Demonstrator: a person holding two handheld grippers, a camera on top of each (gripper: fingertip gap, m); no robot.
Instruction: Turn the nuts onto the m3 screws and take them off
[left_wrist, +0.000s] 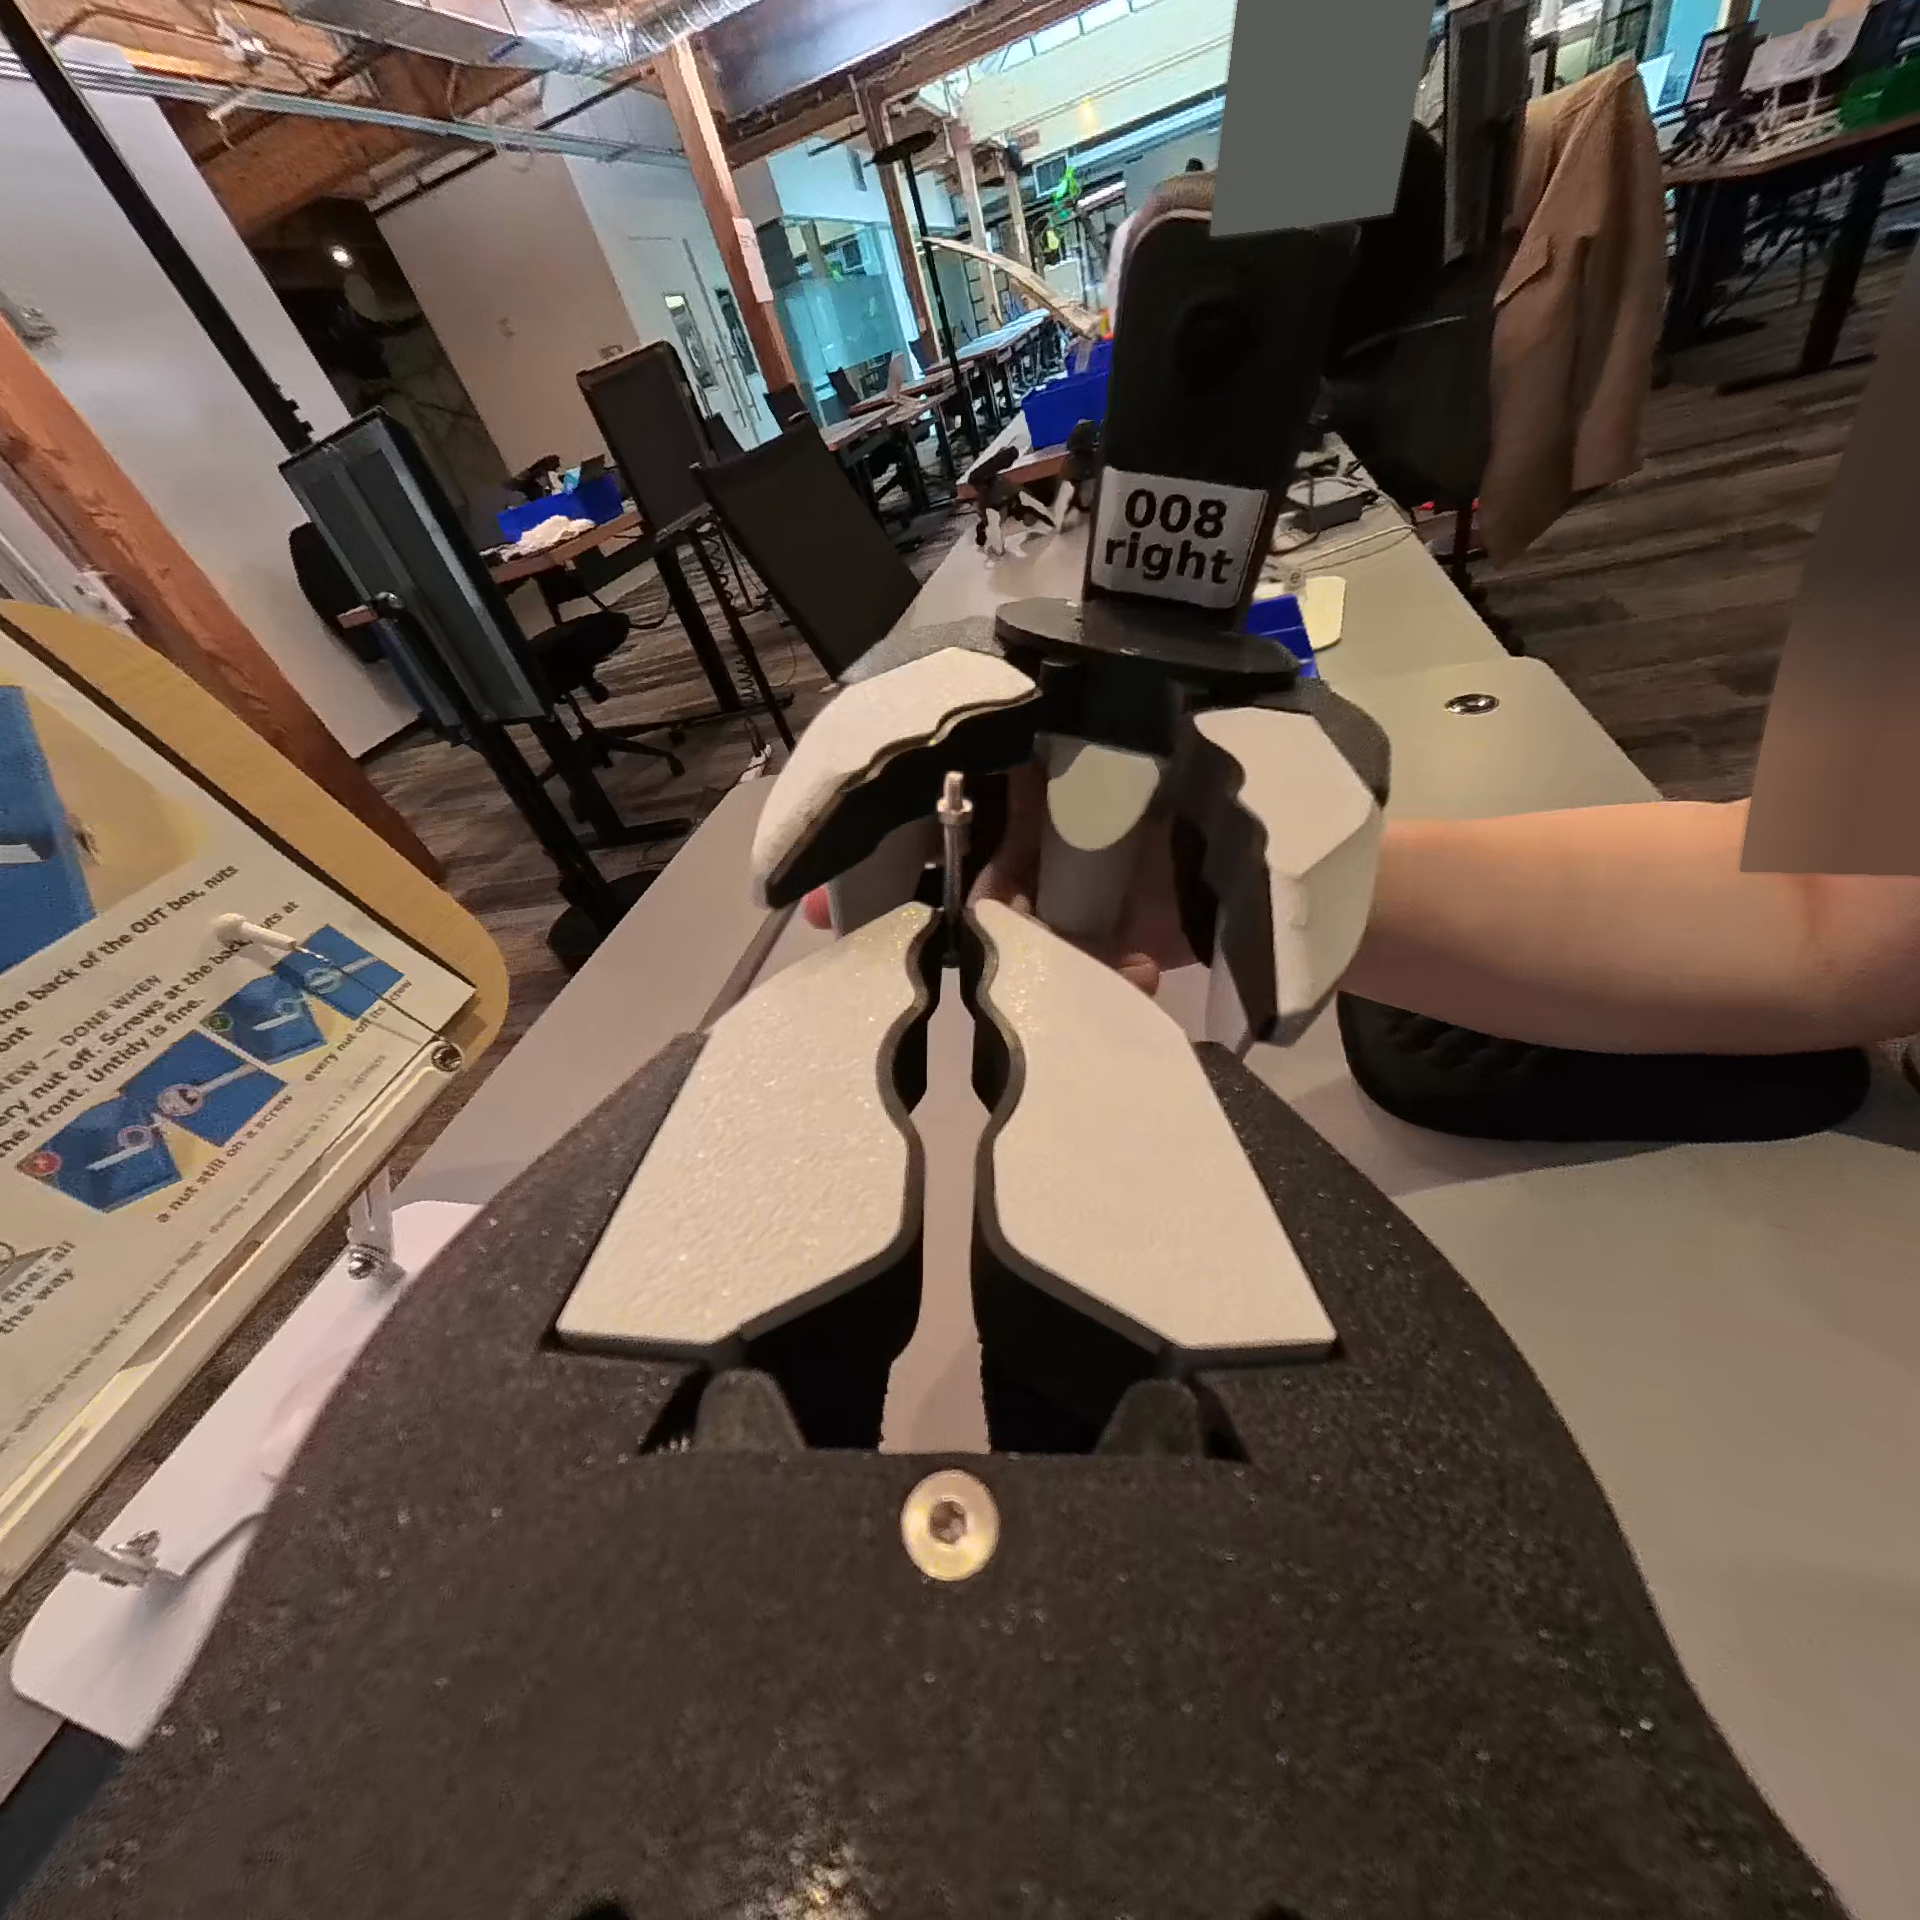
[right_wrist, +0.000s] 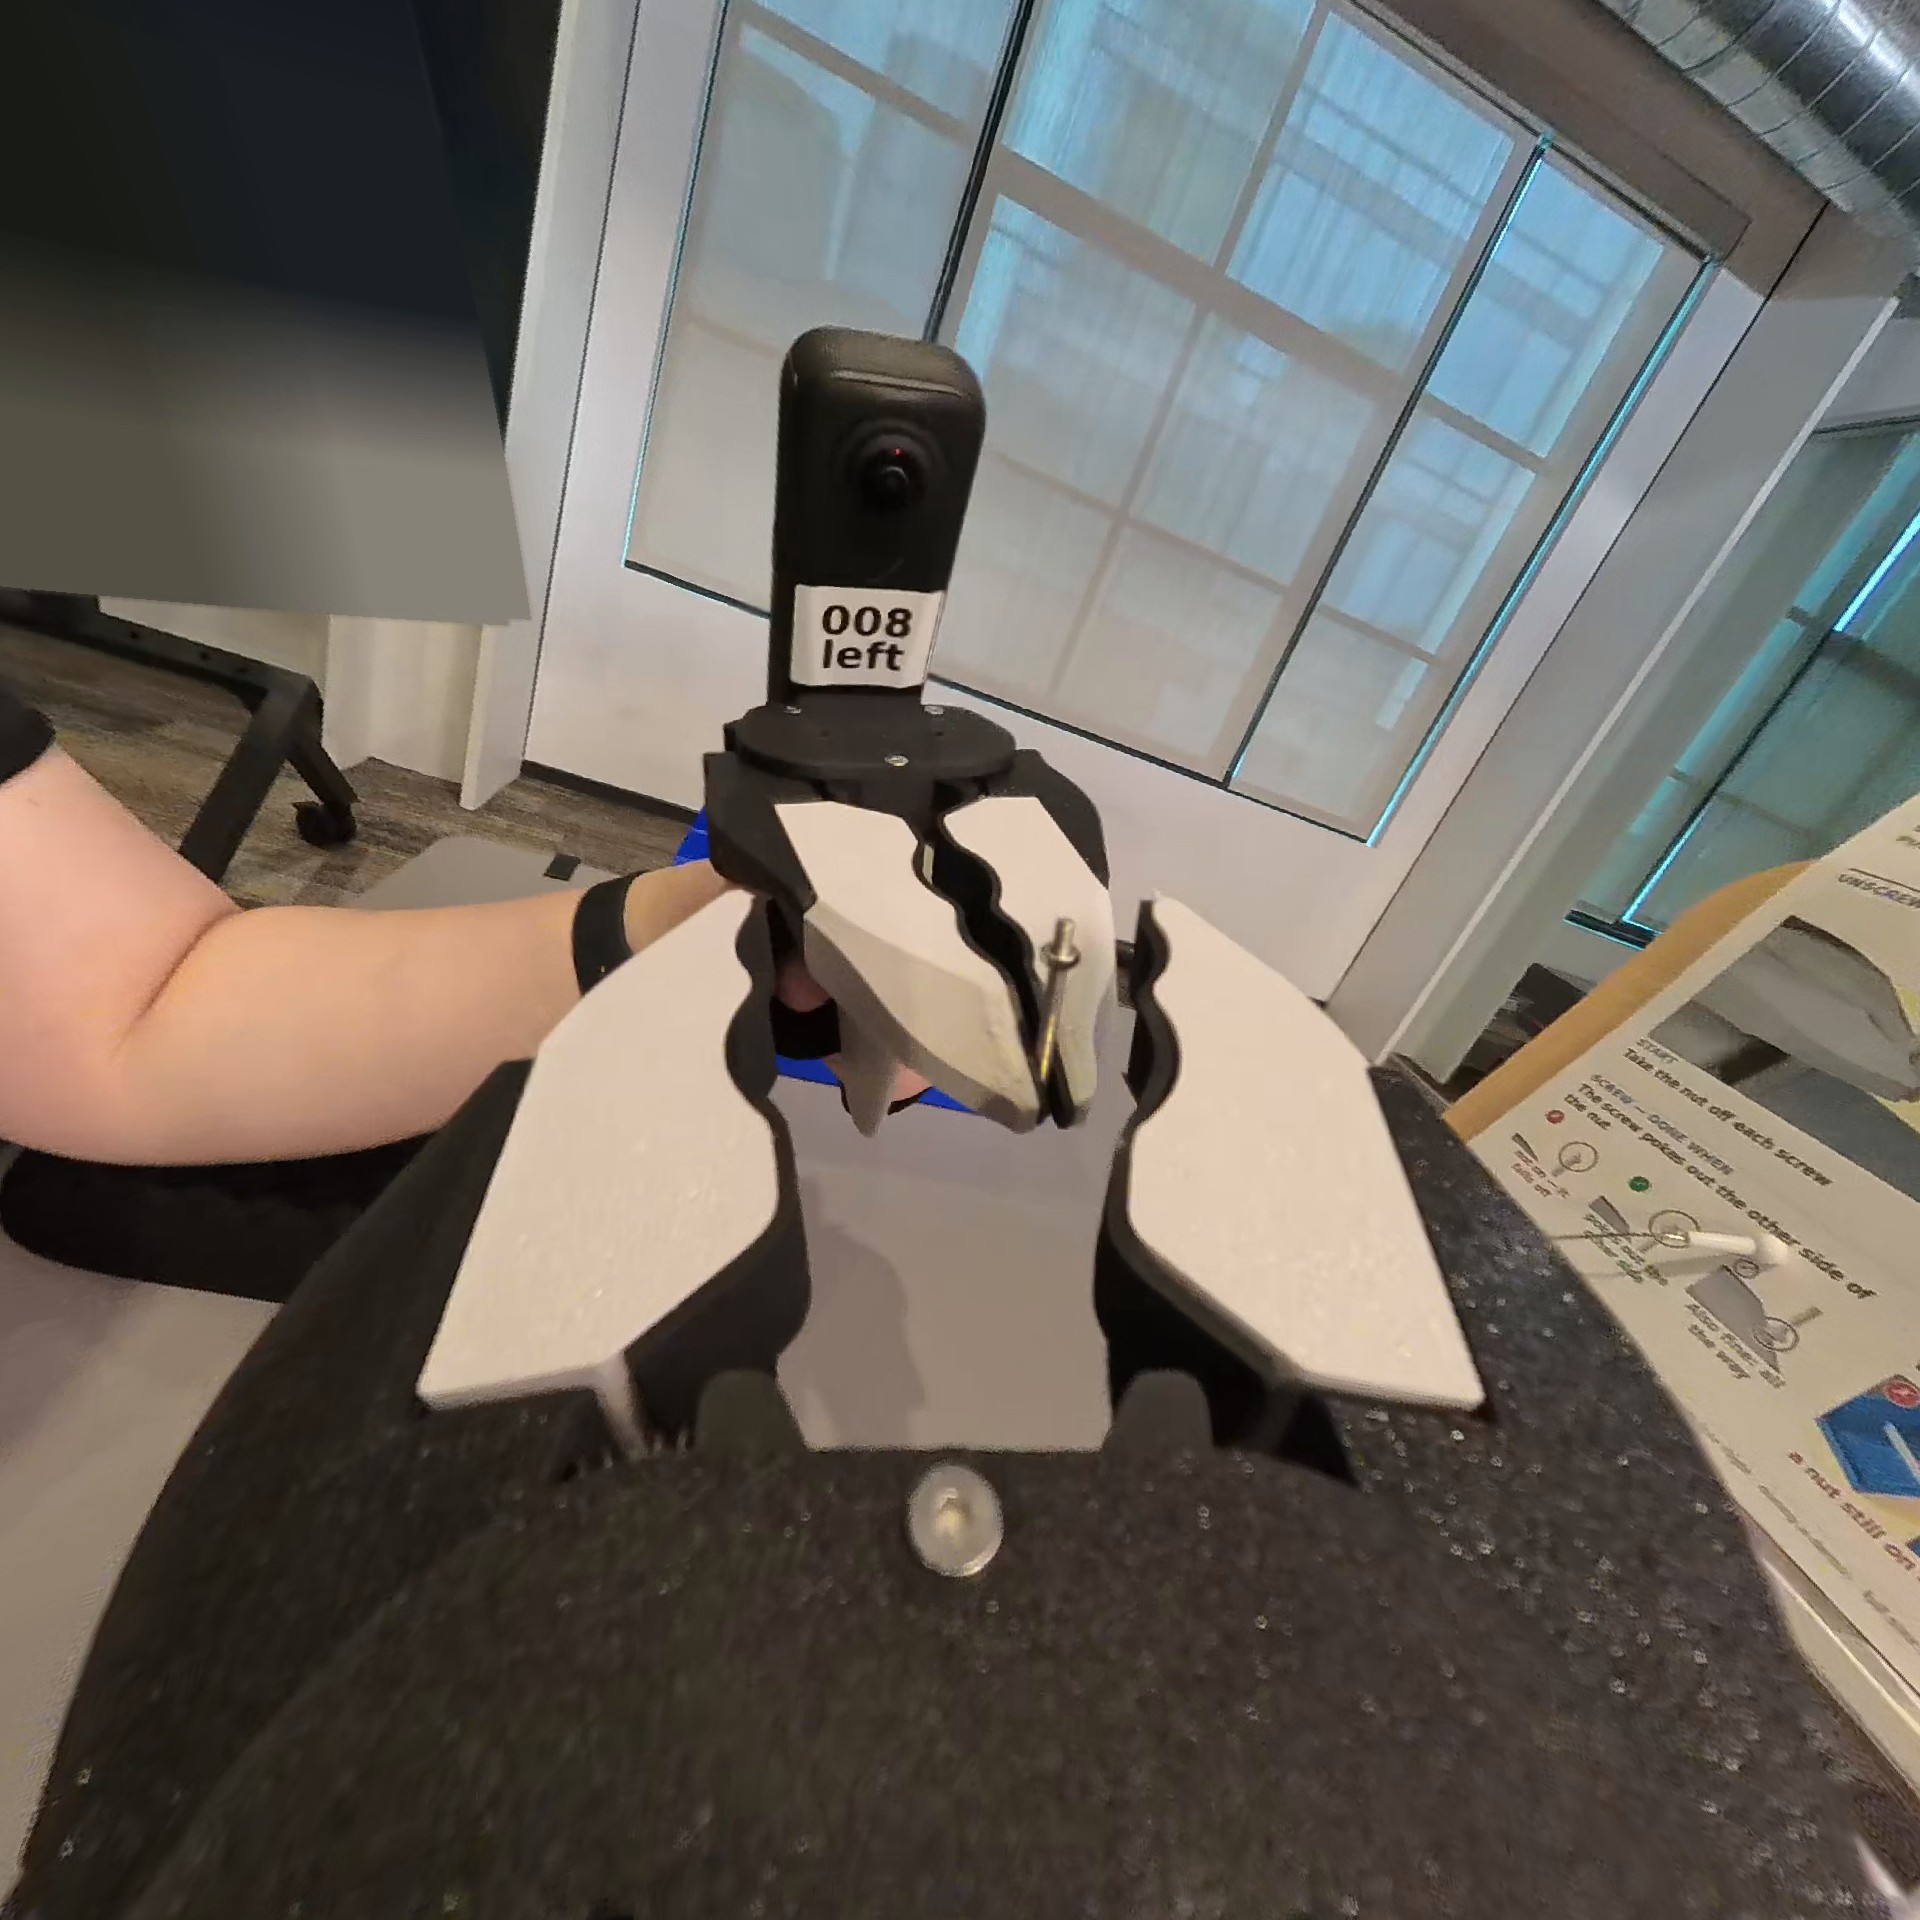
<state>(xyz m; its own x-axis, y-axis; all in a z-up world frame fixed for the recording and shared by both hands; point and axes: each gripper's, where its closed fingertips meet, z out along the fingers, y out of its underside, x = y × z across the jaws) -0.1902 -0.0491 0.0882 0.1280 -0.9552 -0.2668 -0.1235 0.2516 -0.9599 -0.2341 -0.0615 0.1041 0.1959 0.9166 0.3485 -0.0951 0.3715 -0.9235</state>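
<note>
Grey worktop (left_wrist: 1558, 1299) lies under both tongs; left tongs (left_wrist: 948, 920) are clenched on a thin metal screw (left_wrist: 950, 852) with its nut (left_wrist: 950, 805), upright; right tongs (right_wrist: 940, 997) are released around it, so they should close squarely on the nut

Left gripper (left_wrist: 951, 925): white fingers closed on a thin silver metal screw (left_wrist: 950, 862) carrying a nut, standing upright above the tips. Right gripper (left_wrist: 997, 873): directly beyond the screw, jaws spread wide around it. Laminated instruction sheet (left_wrist: 208, 1039): left of the screw.
</note>
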